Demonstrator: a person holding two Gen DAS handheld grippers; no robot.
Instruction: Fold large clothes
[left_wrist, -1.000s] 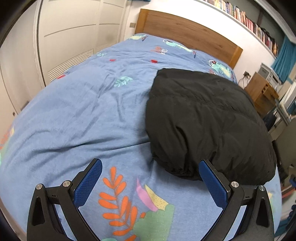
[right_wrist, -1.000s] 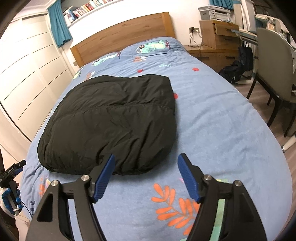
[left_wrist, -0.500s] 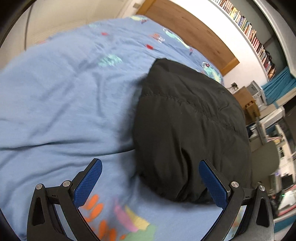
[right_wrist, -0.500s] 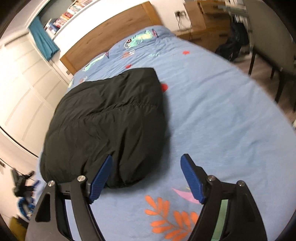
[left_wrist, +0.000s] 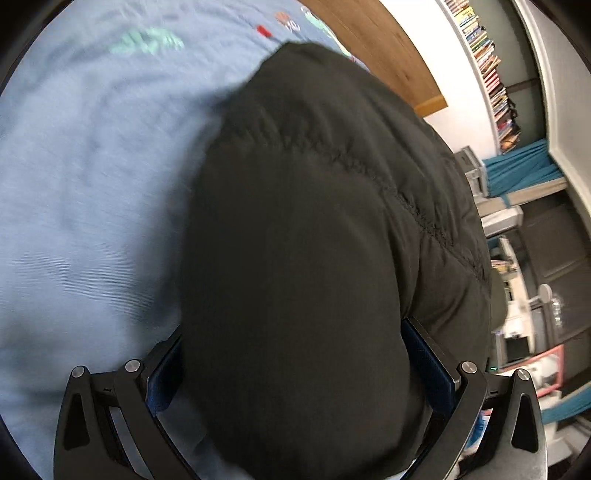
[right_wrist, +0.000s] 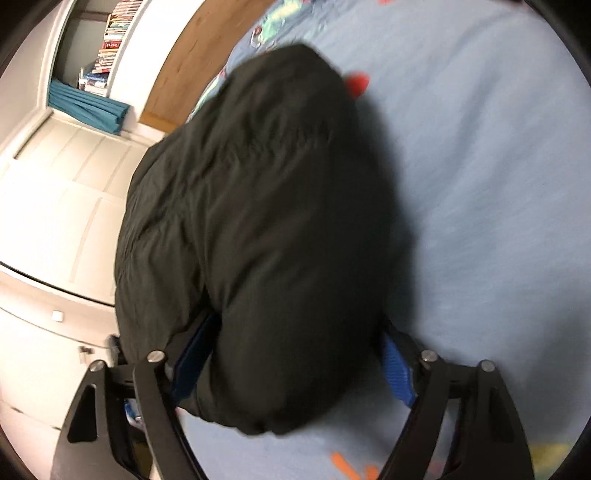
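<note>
Black puffer jacket lies folded on the bed's blue duvet, long axis toward the wooden headboard. Its near edge bulges between both jaw pairs. Left gripper spread wide; right gripper opening, pads not yet pressing. Quilted, matte, bulky.

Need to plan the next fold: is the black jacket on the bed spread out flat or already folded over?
Already folded: the black jacket lies as a thick, puffy bundle with rounded doubled edges on the blue bed cover; no sleeves show.
</note>
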